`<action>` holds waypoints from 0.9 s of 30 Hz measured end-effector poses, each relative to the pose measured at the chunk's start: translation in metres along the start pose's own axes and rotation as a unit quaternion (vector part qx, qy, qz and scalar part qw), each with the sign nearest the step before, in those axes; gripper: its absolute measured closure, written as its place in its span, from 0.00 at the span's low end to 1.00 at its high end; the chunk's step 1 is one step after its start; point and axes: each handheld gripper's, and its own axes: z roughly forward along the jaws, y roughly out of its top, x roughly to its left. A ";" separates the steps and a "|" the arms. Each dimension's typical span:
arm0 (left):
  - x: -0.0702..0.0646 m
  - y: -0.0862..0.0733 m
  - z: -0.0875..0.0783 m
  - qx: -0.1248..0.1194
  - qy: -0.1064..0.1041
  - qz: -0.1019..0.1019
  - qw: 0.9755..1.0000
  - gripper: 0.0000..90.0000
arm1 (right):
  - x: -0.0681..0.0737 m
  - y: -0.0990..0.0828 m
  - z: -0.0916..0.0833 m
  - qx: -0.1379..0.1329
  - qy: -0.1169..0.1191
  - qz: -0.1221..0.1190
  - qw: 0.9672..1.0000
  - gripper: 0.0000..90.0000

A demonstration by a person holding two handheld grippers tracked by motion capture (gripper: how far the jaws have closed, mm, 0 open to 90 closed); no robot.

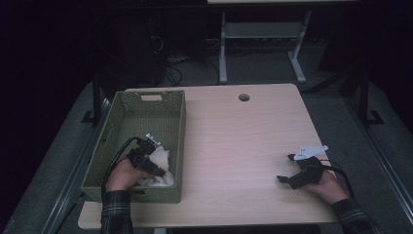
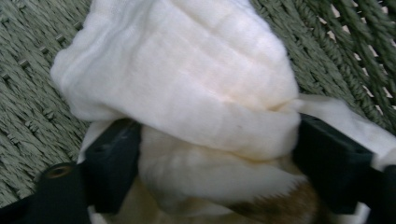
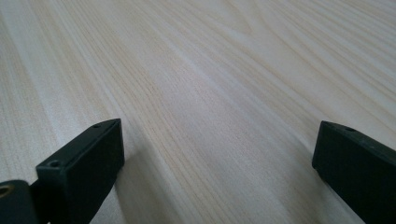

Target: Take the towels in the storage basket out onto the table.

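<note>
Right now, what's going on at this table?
A person is working with a gripper in each hand. The left gripper is down inside the green woven basket, its fingers on either side of a bunched white cloth, seemingly touching it. The right gripper rests open on the bare wooden table, holding nothing.

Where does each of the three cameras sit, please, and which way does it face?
High view: above the person's side, looking forward and down on the light wooden table; both forearms show.
Left gripper view: on the left tool, looking down its jaws, which flank the white crumpled cloth in the green woven basket.
Right gripper view: on the right tool, low over bare tabletop, jaws apart.
Shared: high and left views show cloth and basket.
</note>
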 end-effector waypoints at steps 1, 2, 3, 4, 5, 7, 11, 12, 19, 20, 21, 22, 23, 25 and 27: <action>-0.001 0.000 -0.001 -0.002 0.001 0.006 1.000 0.38 | 0.000 0.000 0.000 0.000 0.000 0.000 1.000 0.02; -0.002 0.000 -0.002 -0.002 -0.015 0.011 1.000 0.46 | 0.000 0.000 0.000 0.000 0.000 0.000 1.000 0.02; -0.003 0.000 -0.003 -0.001 -0.021 0.016 1.000 0.56 | 0.000 0.000 0.000 0.000 0.000 0.000 1.000 0.02; -0.003 0.001 -0.003 -0.001 -0.025 0.018 1.000 0.60 | 0.000 0.000 0.000 0.000 0.000 0.000 1.000 0.02; -0.004 0.001 -0.003 -0.001 -0.029 0.020 0.999 0.64 | 0.000 0.000 0.000 0.000 0.000 0.000 1.000 0.02; -0.004 0.002 -0.005 -0.002 -0.030 0.020 0.999 0.70 | 0.000 0.000 0.000 0.000 0.000 0.000 1.000 0.02; -0.002 0.002 -0.012 -0.022 -0.022 0.013 0.999 0.75 | 0.000 0.000 0.000 0.000 -0.001 0.001 1.000 0.02; -0.002 0.002 -0.015 -0.033 -0.023 0.008 0.999 0.75 | 0.000 0.000 0.000 0.001 -0.001 0.004 1.000 0.02; -0.003 0.001 -0.034 -0.105 -0.037 0.005 0.994 0.76 | 0.000 0.000 0.000 0.001 -0.001 0.005 1.000 0.02; -0.002 0.001 -0.037 -0.112 -0.036 0.010 0.993 0.76 | 0.000 0.001 0.000 0.001 -0.001 0.005 1.000 0.02; -0.002 0.001 -0.039 -0.121 -0.036 0.009 0.992 0.76 | 0.000 0.001 0.000 0.001 -0.001 0.005 1.000 0.02; -0.001 0.001 -0.042 -0.129 -0.036 0.011 0.991 0.76 | 0.000 0.001 0.000 0.001 -0.001 0.005 1.000 0.02; -0.001 0.000 -0.044 -0.138 -0.036 0.009 0.990 0.76 | 0.000 0.001 0.000 0.001 -0.001 0.005 1.000 0.02; -0.001 0.000 -0.049 -0.156 -0.036 0.008 0.987 0.76 | 0.000 0.001 0.000 0.001 -0.001 0.005 1.000 0.02; -0.001 -0.001 -0.055 -0.173 -0.037 0.007 0.984 0.76 | 0.000 0.001 0.000 0.002 -0.001 0.006 1.000 0.02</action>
